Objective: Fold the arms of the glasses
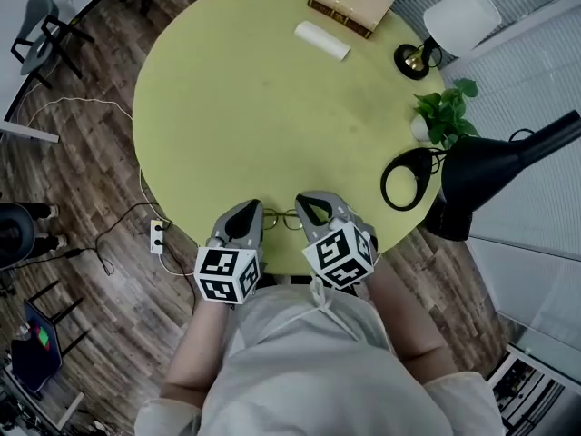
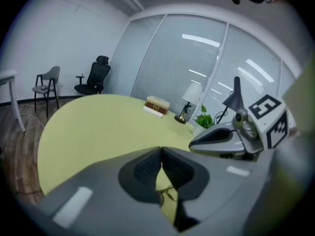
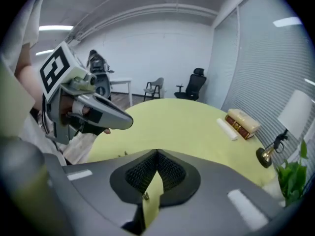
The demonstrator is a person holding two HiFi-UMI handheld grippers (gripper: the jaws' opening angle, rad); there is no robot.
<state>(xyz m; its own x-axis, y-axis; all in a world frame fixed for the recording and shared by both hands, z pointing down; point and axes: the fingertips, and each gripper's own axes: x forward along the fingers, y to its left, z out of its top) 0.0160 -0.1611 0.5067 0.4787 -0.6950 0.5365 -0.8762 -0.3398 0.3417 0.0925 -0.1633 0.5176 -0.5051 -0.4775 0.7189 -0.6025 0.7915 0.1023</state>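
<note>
thin round gold wire glasses point(image 1: 283, 218) between left tool point(image 1: 247, 209) and right tool point(image 1: 309, 203), both closed, empty

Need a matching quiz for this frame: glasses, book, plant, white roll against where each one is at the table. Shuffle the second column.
Things:
1 glasses
2 book
3 plant
4 white roll

Places at the table:
A right rim, next to the black lamp
B near rim
C far rim
D beside the book, on its nearer side

Pairs: 1-B; 2-C; 3-A; 4-D
</note>
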